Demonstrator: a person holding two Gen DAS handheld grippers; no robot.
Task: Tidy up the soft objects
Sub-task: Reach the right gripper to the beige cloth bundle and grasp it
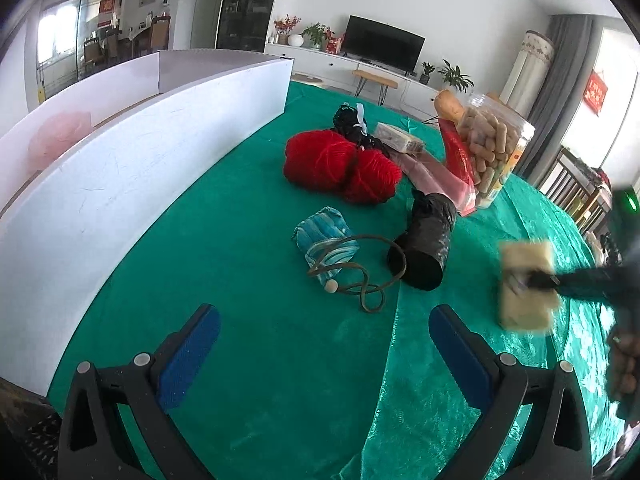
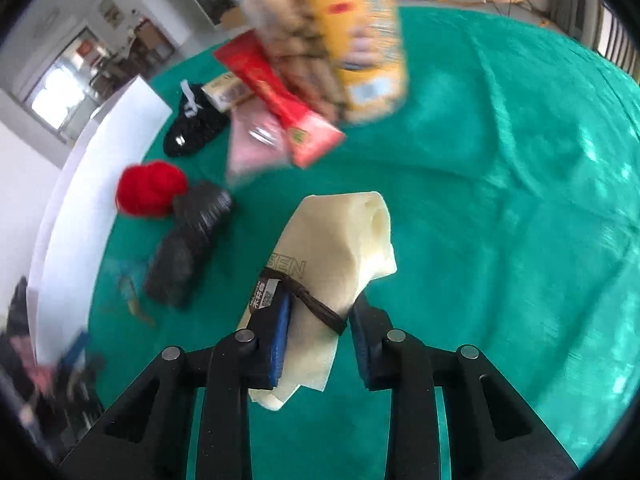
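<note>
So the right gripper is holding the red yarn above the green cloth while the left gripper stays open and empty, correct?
Not quite. The right gripper is clamped on a pale yellow folded cloth tied with a dark band, not the red yarn, which lies on the green cloth. The right wrist view shows it. The left gripper is indeed open and empty.

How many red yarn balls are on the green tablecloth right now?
2. Both red yarn balls sit mid-table, touching: one nearer the white divider, the other toward the black bag roll. More could be hidden behind the divider.
</note>
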